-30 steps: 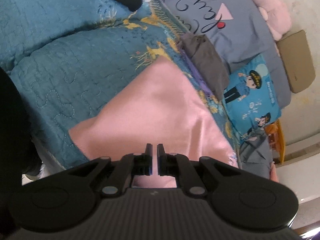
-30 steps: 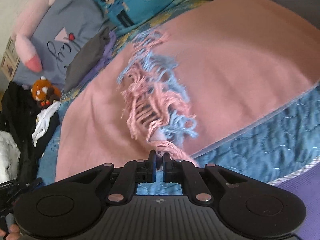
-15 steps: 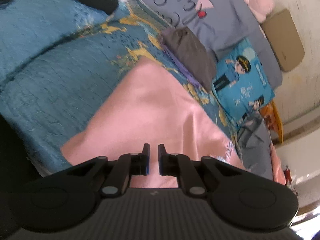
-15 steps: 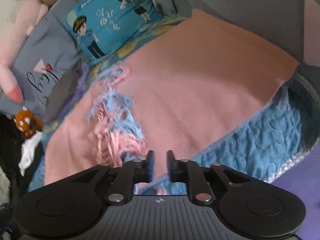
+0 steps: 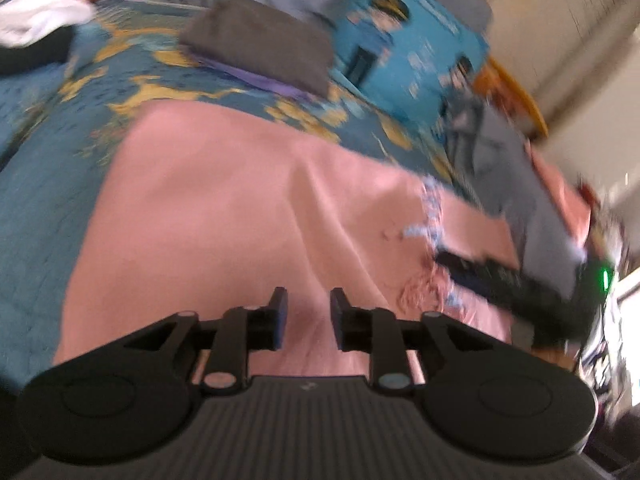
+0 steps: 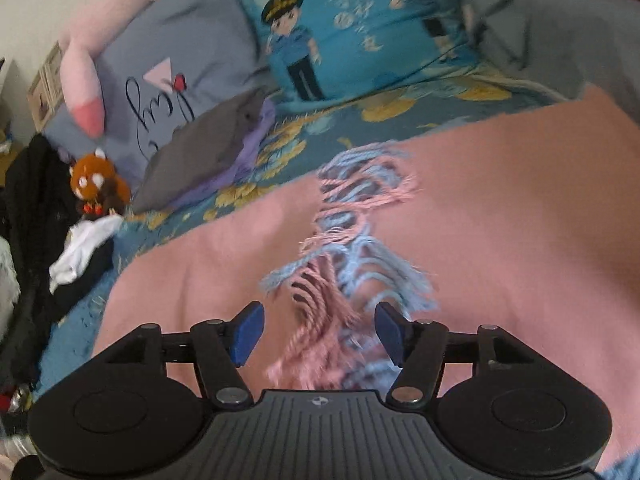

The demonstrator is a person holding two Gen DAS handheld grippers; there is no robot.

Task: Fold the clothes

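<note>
- The pink shawl [image 6: 500,240] lies spread flat on the bed's blue quilt [image 5: 36,184], already folded over on itself so that its pink-and-blue fringe [image 6: 356,248] rests on top of the pink cloth.
- The fringe runs as one band away from the right tongs [image 6: 320,330], from just in front of them toward the pillows; that line is the fold's long axis as seen from the right wrist.
- The right tongs are spread wide, with the near tassels lying between the two blue pads and nothing pinched.
- The left tongs [image 5: 304,316] are parted by a narrower gap and hold nothing; they hover over plain pink cloth, with the fringe off to their right, where the right tool also shows as a dark blur.
- The right hand is the nearer to the fringe, so I judge the next grasp or smoothing of that edge falls to it; the left sits closer to the smooth folded side.
- Count: one shawl, one band of fringe, two tongs.
- Further out: one folded grey garment [image 6: 200,152] stacked on a purple one, near the far edge of the shawl but apart from it.
- Behind: one blue cartoon pillow [image 6: 352,28], one grey-blue lettered pillow [image 6: 172,52], one small red-panda toy [image 6: 96,184], and a heap of black and white clothes at the left.
</note>
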